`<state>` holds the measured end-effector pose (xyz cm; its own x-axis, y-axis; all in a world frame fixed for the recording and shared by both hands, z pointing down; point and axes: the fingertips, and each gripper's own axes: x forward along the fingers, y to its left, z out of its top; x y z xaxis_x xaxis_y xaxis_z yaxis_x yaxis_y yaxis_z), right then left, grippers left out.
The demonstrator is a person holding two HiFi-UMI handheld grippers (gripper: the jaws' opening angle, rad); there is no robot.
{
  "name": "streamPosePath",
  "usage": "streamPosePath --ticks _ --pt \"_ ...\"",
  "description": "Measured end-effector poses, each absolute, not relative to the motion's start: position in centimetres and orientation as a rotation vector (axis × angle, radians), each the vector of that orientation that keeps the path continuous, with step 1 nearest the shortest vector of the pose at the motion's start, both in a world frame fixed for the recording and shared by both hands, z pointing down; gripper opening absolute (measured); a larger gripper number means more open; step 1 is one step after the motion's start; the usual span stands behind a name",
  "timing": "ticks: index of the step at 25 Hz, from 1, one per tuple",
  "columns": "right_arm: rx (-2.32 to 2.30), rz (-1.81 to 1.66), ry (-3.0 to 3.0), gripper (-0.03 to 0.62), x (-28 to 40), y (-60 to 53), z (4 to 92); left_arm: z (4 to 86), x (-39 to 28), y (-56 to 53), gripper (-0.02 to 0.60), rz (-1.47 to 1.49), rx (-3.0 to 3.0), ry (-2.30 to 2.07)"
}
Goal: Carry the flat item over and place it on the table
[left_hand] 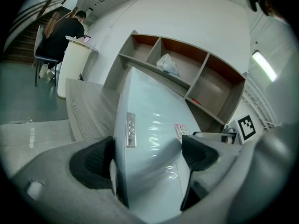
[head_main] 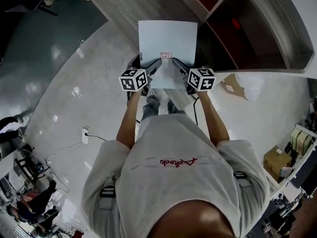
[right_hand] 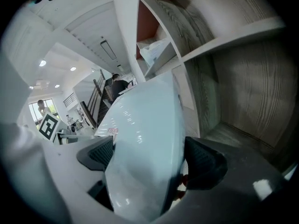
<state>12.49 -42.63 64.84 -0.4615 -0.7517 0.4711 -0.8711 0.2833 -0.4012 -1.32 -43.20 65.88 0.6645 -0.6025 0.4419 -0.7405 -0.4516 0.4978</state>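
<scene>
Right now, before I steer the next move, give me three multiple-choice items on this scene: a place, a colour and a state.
1. Where on the panel is the sticker?
A. at the far edge
B. near the held edge
C. on a far corner

2. What colour is the panel?
A. black
B. white
C. red

3. How do the left tongs and right tongs stand?
A. both open and empty
B. only the left shut
C. both shut on the panel

1 B: the head view shows the sticker close to the edge where both tongs grip.
2 B: the panel looks white in all three views.
3 C: each gripper view shows its jaws pressed on the panel.
</scene>
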Motion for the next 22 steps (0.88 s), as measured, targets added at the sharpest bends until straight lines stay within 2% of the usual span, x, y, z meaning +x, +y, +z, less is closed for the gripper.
streamPosePath --ticks 9,22 --pt "1.462 1.071 -2.237 0.488 11.1 -43.3 71.0 72.1 -2.7 -43.8 0.469 0.342 2.078 -0.986" --pt "1.392 1.238 -2.101 0.488 11.3 -45.7 76.6 77.0 -2.3 -46.2 0.469 0.429 1.965 -0.945"
